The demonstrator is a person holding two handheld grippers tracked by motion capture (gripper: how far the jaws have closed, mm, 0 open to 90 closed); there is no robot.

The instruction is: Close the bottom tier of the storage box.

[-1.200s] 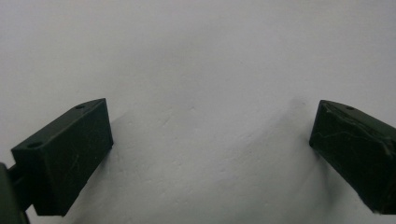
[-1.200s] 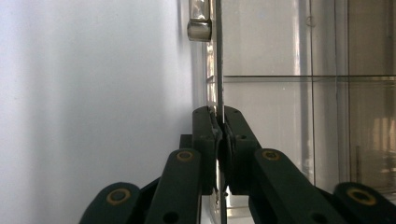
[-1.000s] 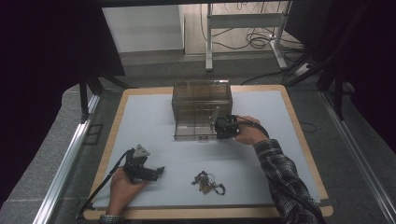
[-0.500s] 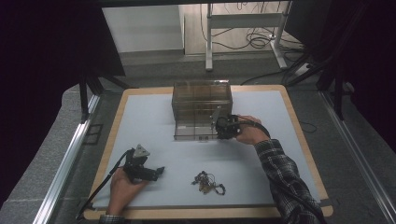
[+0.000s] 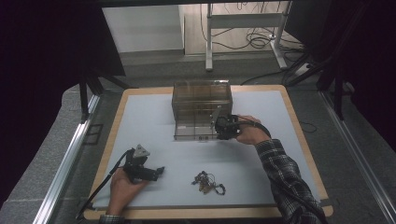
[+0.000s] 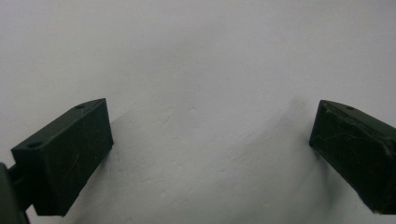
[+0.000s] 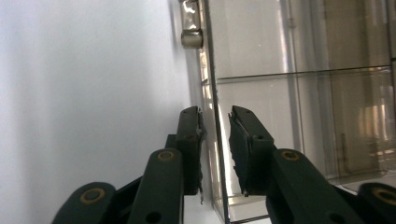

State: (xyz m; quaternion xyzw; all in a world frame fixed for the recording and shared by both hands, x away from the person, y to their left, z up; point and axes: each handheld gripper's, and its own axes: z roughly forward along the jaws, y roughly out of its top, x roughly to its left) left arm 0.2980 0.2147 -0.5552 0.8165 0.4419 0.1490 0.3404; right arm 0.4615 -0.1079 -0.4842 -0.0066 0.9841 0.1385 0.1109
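Right gripper (image 5: pixel 224 126) — forearm stretched forward, jaws narrowed on the clear drawer box's (image 5: pixel 201 109) front panel (image 7: pixel 215 116); left gripper (image 5: pixel 156 171) rests low on the mat (image 5: pixel 261 158), jaws wide — nothing held.

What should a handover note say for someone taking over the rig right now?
Right gripper: at the front right of the clear box, jaws straddling the edge of its door panel, one each side, nearly closed; firm grip cannot be told. A small metal knob sits further along that panel.
Left gripper: open, empty, resting low over the white mat near the front left.
Jewellery pile: on the mat in front of the box, untouched.
Done: right gripper placed at the door.
Left: probably move the door, then deal with the jewellery.
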